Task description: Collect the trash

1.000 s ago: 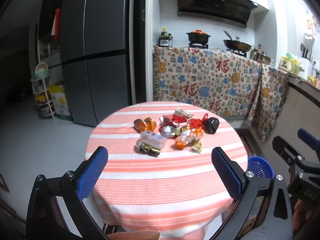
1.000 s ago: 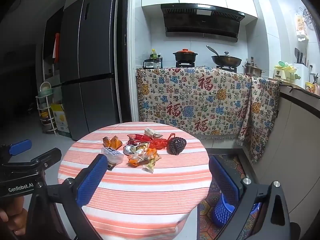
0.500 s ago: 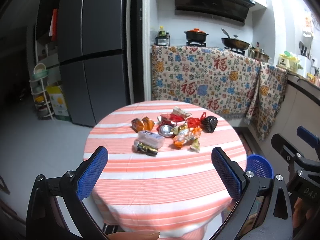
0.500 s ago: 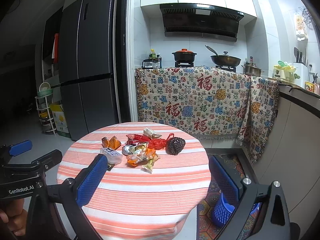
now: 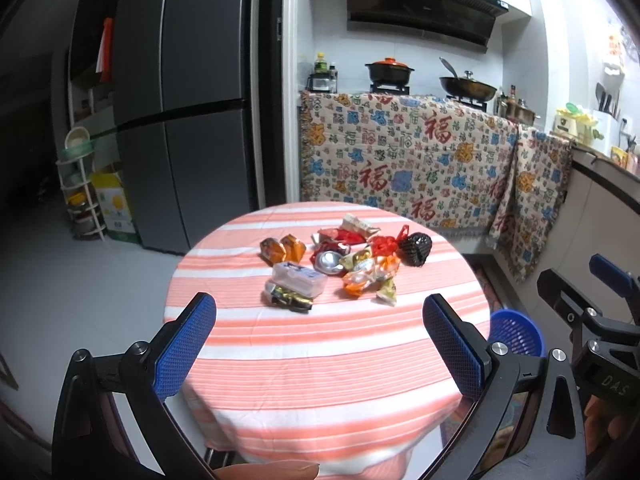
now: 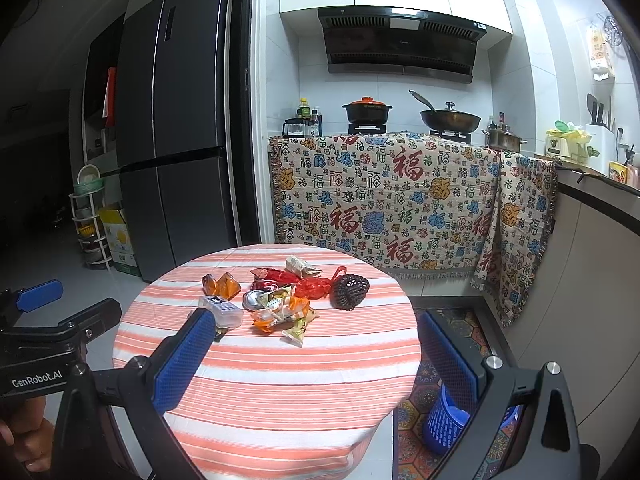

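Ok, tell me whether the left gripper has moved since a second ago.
Yes, slightly. In the left wrist view the left gripper has tilted or risen a little: the range hood and fridge sit lower in frame than before.

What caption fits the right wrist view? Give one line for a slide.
Open right hand-held gripper faces a striped round table with a trash pile; blue basket on the floor beside it.
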### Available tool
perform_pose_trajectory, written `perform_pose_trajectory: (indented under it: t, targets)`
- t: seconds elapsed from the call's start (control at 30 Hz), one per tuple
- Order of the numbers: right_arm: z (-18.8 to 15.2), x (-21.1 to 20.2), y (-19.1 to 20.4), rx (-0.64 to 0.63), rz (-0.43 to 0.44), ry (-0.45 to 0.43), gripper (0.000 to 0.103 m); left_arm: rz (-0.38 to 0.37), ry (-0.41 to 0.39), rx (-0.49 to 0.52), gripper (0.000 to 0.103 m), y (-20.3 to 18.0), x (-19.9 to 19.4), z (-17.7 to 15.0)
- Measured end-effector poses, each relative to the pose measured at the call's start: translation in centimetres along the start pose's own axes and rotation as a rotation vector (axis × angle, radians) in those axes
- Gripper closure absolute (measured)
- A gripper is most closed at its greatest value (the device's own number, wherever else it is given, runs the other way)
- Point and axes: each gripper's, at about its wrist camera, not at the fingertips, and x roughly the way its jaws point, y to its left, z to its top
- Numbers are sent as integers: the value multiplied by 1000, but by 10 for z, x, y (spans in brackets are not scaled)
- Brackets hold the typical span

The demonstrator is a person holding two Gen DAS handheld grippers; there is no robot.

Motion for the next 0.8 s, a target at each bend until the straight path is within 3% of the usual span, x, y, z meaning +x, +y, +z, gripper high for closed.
perform_pose_trajectory:
  t: [0.8]
  targets:
    - [-7, 7, -3, 7, -7, 4, 0, -2, 4, 2, 0, 0, 1, 1]
